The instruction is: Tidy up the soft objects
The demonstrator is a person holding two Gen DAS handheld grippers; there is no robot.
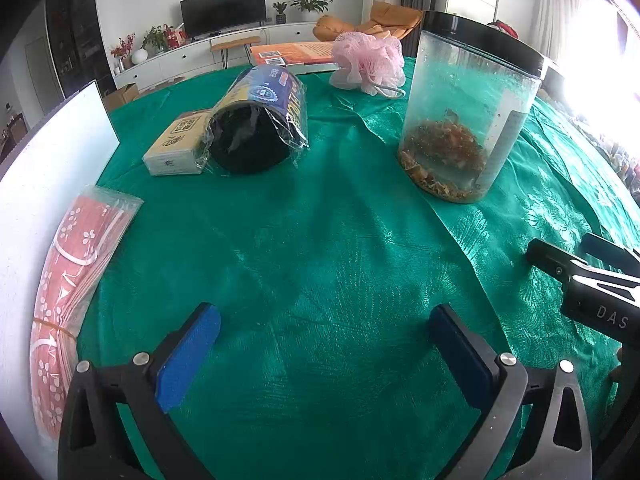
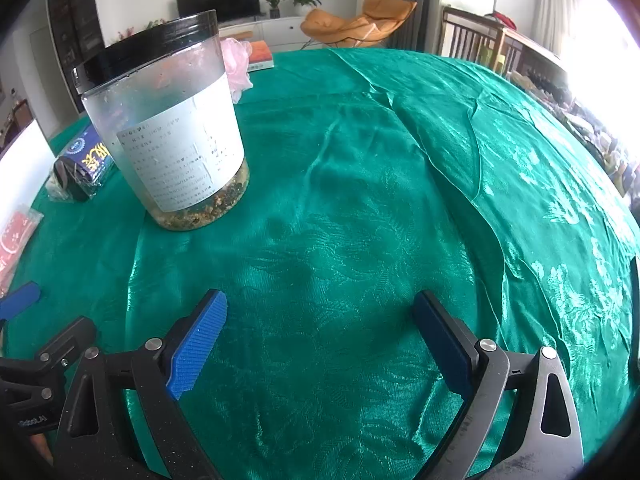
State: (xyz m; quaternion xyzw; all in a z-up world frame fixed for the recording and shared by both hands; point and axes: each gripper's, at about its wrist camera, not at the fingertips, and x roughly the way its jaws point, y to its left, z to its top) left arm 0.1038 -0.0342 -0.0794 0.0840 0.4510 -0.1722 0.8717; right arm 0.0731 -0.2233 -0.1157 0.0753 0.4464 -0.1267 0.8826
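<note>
Left edge of the green tablecloth [image 1: 320, 240] has a red packet [image 1: 76, 280], then a small box [image 1: 176, 148] touching a wrapped black roll [image 1: 260, 128]. Pink loofah [image 1: 368, 62] sits at the far edge, jar [image 1: 464, 116] just right of it. Left gripper [image 1: 324, 344] and right gripper [image 2: 320, 336] both spread wide, empty, well short of it.

The left gripper [image 1: 324, 344] is wide open over the green cloth [image 1: 320, 240], holding nothing. A pink bath puff [image 1: 370, 62] sits at twelve o'clock. A clear jar [image 1: 468, 112] stands at two o'clock.
</note>
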